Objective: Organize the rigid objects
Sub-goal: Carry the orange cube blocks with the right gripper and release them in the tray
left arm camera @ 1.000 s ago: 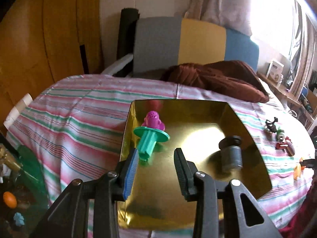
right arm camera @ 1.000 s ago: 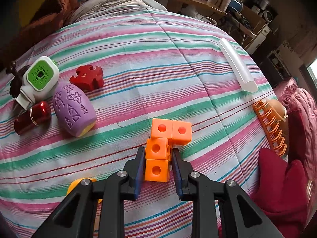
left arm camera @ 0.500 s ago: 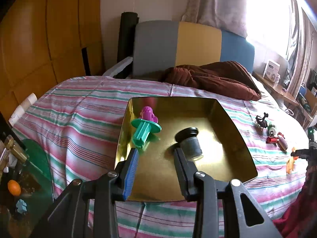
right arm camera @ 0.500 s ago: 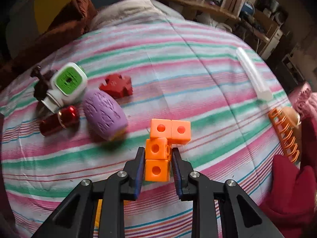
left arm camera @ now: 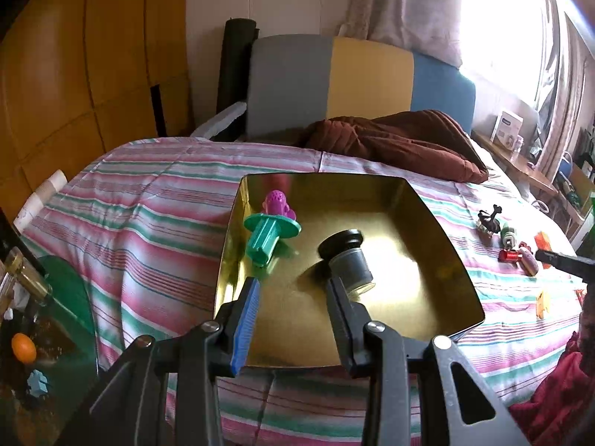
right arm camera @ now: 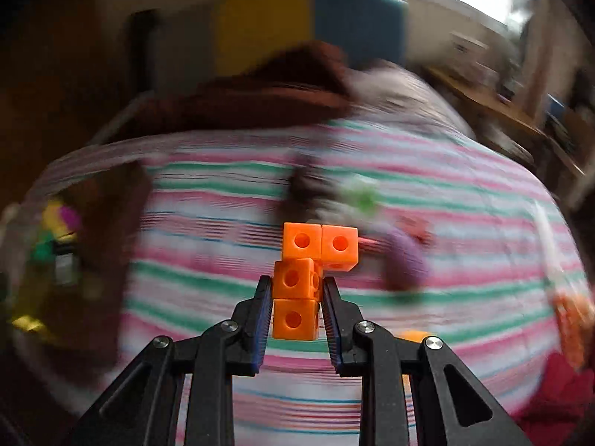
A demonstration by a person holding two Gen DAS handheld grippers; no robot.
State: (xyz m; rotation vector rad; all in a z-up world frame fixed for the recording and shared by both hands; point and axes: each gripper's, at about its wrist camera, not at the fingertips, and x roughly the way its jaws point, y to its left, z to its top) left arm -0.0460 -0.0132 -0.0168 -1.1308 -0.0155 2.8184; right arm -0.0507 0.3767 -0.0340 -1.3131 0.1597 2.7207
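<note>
Orange cubes (right arm camera: pixel 310 275), joined in a bent cluster, sit clamped between the jaws of the right gripper (right arm camera: pixel 295 308) at lower centre of its blurred view, above the striped bedspread (right arm camera: pixel 446 193). Jaws apart and empty, the left gripper (left arm camera: pixel 292 319) hangs over the near edge of a gold tray (left arm camera: pixel 427 290) holding a teal peg (left arm camera: pixel 269 236), a purple toy (left arm camera: pixel 277 202) and a dark cylinder (left arm camera: pixel 347 262).

A bed covered with a pink, green and white striped cloth (left arm camera: pixel 156 200) carries everything. Directly on it lie a shiny gold rectangular metal tray (left arm camera: pixel 442 230), a crumpled dark brown blanket (left arm camera: pixel 401 141) near the headboard, and to the right of the tray a cluster of small toys: a black figure (left arm camera: pixel 490 219), a green-and-white piece (left arm camera: pixel 508 233), a red metallic cylinder (left arm camera: pixel 508 255) and a yellow-orange piece (left arm camera: pixel 543 300).
</note>
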